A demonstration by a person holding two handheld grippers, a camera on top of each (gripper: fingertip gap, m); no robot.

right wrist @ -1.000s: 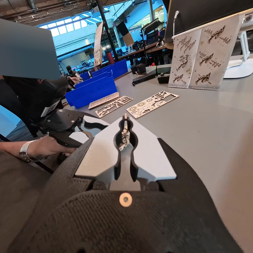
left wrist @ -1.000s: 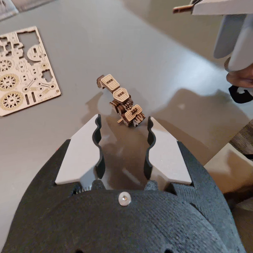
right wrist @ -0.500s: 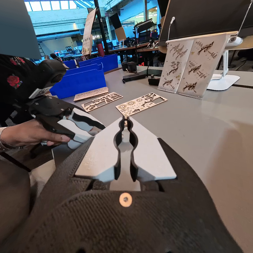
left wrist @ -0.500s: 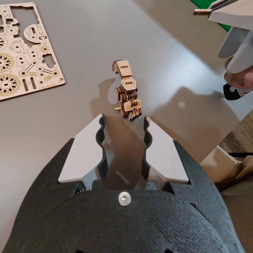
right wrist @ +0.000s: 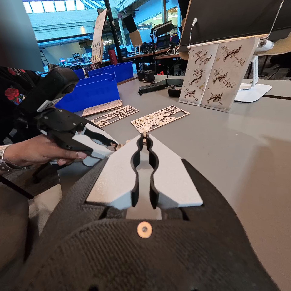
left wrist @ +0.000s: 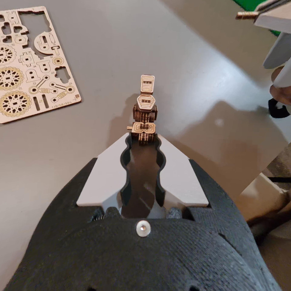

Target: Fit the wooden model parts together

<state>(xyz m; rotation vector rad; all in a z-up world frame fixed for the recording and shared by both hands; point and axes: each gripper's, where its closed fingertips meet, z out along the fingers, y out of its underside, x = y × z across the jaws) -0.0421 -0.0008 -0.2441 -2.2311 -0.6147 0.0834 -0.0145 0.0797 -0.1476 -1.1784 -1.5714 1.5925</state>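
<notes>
A small wooden model assembly [left wrist: 145,104] stands on the grey table [left wrist: 181,52], its long side pointing away from me. My left gripper [left wrist: 143,136] has its two fingertips closed against the sides of the model's near end. It also shows in the right wrist view [right wrist: 94,144], held by a hand, with the model at its tips. My right gripper [right wrist: 144,137] is shut on a small thin wooden part [right wrist: 144,135] that sticks out past its tips. It hangs above the table at the upper right of the left wrist view [left wrist: 270,20], apart from the model.
A wooden parts sheet [left wrist: 31,63] lies left of the model, also in the right wrist view [right wrist: 159,118]. More sheets [right wrist: 115,115], blue bins [right wrist: 94,92], an upright instruction sheet [right wrist: 215,74] and a white monitor stand [right wrist: 252,92] are farther back. The table edge [left wrist: 236,181] runs close on the right. About 12 cm separates my left fingertips from my right.
My left gripper moved forward to the model, lined up with its long side, and its jaws narrowed from open onto the model's near end. My right gripper stayed shut on its part.
</notes>
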